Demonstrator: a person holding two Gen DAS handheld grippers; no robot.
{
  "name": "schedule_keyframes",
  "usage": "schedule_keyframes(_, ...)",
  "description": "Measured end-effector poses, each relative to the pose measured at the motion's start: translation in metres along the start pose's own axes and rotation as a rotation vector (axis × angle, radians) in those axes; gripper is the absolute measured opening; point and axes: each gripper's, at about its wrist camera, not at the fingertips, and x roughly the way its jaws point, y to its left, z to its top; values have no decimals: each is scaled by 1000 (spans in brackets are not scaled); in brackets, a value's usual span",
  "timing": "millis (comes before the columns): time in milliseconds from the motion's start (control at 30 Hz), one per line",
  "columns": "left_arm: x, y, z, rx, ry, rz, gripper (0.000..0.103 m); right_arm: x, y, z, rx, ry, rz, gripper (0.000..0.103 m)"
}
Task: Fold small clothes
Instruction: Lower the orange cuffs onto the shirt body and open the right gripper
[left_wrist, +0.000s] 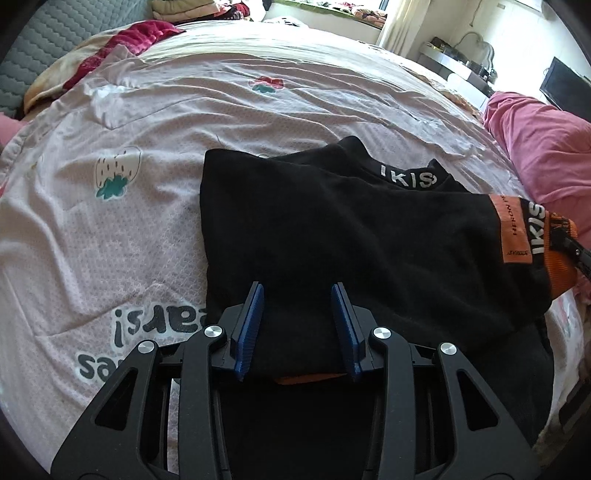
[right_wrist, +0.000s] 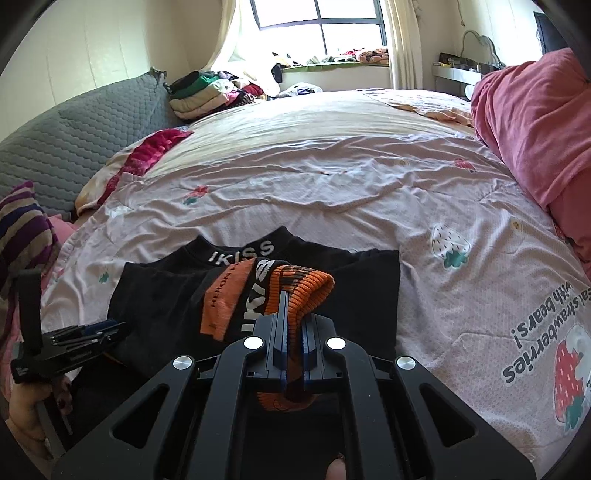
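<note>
Sweater (right_wrist: 258, 295) cuff clamped in right gripper (right_wrist: 293, 317) jaws; left gripper (left_wrist: 297, 325) gapes over it, pink quilt (right_wrist: 517, 129) nearby.

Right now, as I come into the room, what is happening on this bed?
A person with a gripper in each hand is folding a small black garment with orange cuff and white lettering on a pink strawberry-print bedsheet. The right gripper is shut on the garment's orange ribbed cuff, holding it above the rest. The left gripper is open, its blue fingers over the near edge of the black cloth.
</note>
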Motion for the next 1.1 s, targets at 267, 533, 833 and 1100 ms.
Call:
schedule_keyframes(267, 0, 3, -2, -9, 2, -13, 31, 14, -8, -7, 25, 32, -54, 5)
schedule_keyframes(533, -3, 6, -2, -31, 4, -32, 31, 24, -20, -15, 82, 57, -137, 12)
schedule_keyframes(833, -28, -22, 0, 30, -62, -69, 31, 15, 4, -16, -6, 32, -86, 26)
schedule_keyframes(1100, -2, -19, -13, 11, 39, -36, 33, 34, 67, -25, -156, 108, 19, 36)
